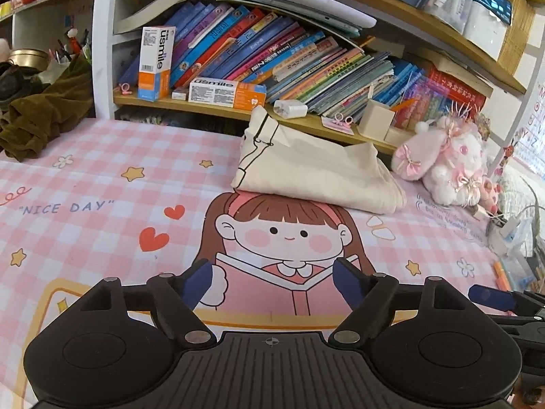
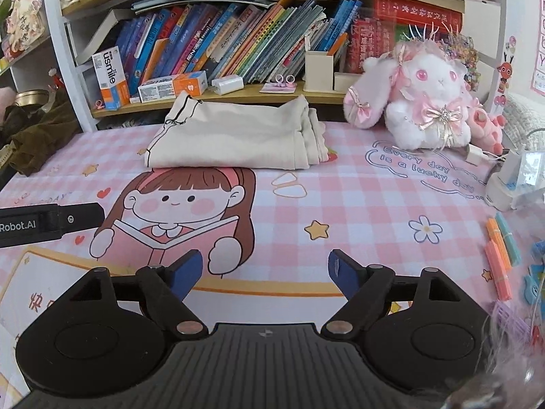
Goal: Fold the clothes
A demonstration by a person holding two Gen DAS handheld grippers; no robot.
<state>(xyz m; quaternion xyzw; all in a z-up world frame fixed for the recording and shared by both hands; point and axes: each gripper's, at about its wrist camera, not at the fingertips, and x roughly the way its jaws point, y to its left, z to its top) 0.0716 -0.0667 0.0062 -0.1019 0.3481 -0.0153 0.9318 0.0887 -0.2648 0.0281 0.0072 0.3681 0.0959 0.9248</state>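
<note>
1. Two grippers, both empty with fingers spread wide: left gripper (image 1: 272, 279) and right gripper (image 2: 265, 269) hover low over the pink checked mat (image 2: 357, 204), side by side, nothing between the blue pads (image 1: 197, 283).
2. Right gripper's finger shows at the right edge of the left view; left gripper's body shows at the left edge of the right view.
3. Cream garment (image 2: 235, 136) lies folded into a compact stack at the far side of the mat, just above the cartoon girl's head (image 2: 190, 191), well apart from both grippers. Layered edges face right; a dark seam line runs along its left end.
4. Garment's back sits close to the wooden shelf (image 2: 238, 97), which carries books (image 2: 238, 37) and toothpaste boxes (image 2: 112, 78).
5. Plush rabbit (image 2: 419, 102) sits right of the garment, near it but apart.
6. Olive-brown cloth (image 1: 44, 109) is heaped at the far left.
7. Orange and teal sticks (image 2: 500, 248) lie at the mat's right edge.
8. Both grippers point forward at the garment, roughly level.
</note>
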